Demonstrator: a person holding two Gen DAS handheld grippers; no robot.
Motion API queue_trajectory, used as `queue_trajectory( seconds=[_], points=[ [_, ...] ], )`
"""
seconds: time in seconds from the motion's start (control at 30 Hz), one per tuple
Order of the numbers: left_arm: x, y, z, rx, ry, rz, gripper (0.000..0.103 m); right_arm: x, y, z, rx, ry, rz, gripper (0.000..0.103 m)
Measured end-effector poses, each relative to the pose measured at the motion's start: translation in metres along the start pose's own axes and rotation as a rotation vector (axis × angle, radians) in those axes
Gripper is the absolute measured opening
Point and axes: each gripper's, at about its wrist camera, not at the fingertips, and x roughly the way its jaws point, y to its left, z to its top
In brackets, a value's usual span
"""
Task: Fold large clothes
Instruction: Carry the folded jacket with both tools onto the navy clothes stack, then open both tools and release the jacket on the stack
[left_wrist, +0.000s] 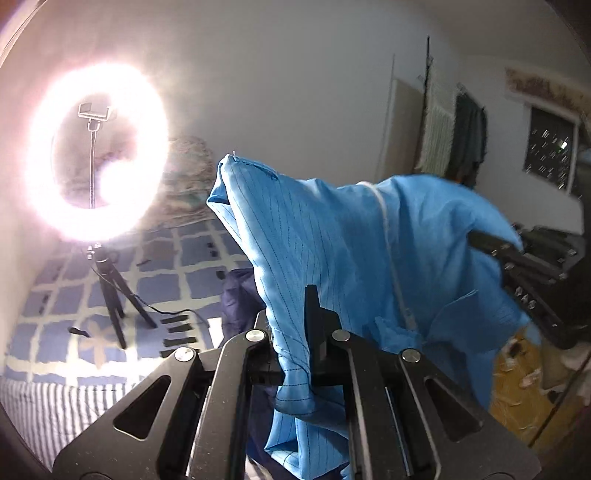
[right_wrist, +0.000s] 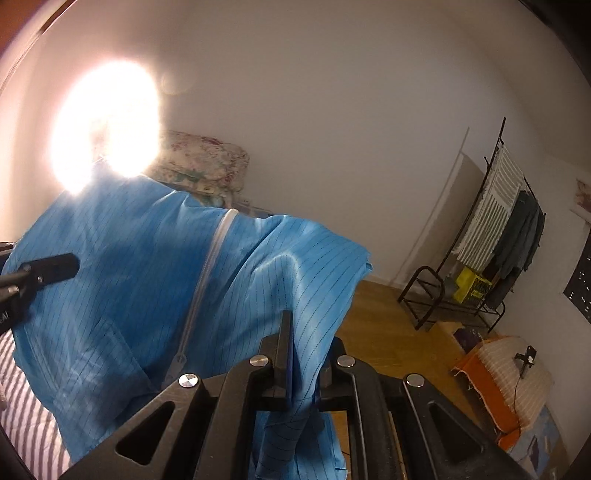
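Note:
A large bright blue garment (left_wrist: 332, 236) with thin dark stripes and a white zipper (left_wrist: 386, 221) hangs in the air between both grippers. My left gripper (left_wrist: 295, 325) is shut on one edge of the cloth, which bunches through the jaws and droops below. In the right wrist view the same blue garment (right_wrist: 147, 280) spreads to the left, and my right gripper (right_wrist: 299, 343) is shut on its other edge. The right gripper (left_wrist: 517, 266) shows at the right of the left wrist view; the left gripper (right_wrist: 40, 273) shows at the left of the right one.
A lit ring light (left_wrist: 96, 155) on a tripod (left_wrist: 114, 295) stands on the bed with the blue checked cover (left_wrist: 177, 266). A dark blue garment (left_wrist: 236, 299) lies behind. Floral pillows (right_wrist: 207, 162) sit by the wall. A clothes rack (right_wrist: 495, 236) and wooden floor (right_wrist: 384, 332) are at right.

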Motion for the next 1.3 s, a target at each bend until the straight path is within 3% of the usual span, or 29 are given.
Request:
queue_trajectory(
  seconds=[0.13, 0.2, 0.27, 0.33, 0.4, 0.47, 0.63, 0.77, 1.03, 1.17, 1.3],
  points=[
    [0.036, 0.003, -0.014, -0.007, 0.083, 0.048, 0.004, 0.040, 0.007, -0.021, -0.020, 0.078, -0.056, 0.006],
    [0.058, 0.007, -0.024, 0.000, 0.163, 0.089, 0.007, 0.063, 0.005, -0.032, -0.032, 0.136, -0.117, 0.011],
    [0.070, 0.007, -0.035, 0.019, 0.210, 0.137, 0.015, 0.079, 0.000, -0.042, -0.025, 0.181, -0.171, 0.015],
    [0.074, 0.009, -0.041, 0.019, 0.208, 0.154, 0.019, 0.088, -0.006, -0.050, -0.022, 0.213, -0.183, 0.018],
    [0.078, 0.011, -0.046, 0.027, 0.217, 0.169, 0.030, 0.093, -0.011, -0.058, -0.047, 0.239, -0.198, 0.025],
    [0.076, 0.016, -0.046, 0.013, 0.224, 0.181, 0.049, 0.091, -0.016, -0.064, -0.073, 0.251, -0.252, 0.033],
    [0.058, 0.040, -0.041, -0.046, 0.202, 0.181, 0.050, 0.059, -0.060, -0.059, 0.104, 0.209, -0.221, 0.043],
    [0.027, 0.047, -0.033, -0.040, 0.176, 0.175, 0.050, 0.027, -0.077, -0.052, 0.143, 0.179, -0.206, 0.044],
    [-0.070, 0.031, -0.021, -0.014, 0.098, 0.114, 0.050, -0.059, -0.071, -0.040, 0.145, 0.133, -0.166, 0.044],
    [-0.139, 0.011, -0.020, -0.002, 0.049, 0.078, 0.050, -0.114, -0.061, -0.041, 0.130, 0.116, -0.152, 0.047],
    [-0.223, -0.010, -0.028, 0.016, -0.005, 0.058, 0.050, -0.191, -0.055, -0.046, 0.177, 0.082, -0.084, 0.052]
  ],
)
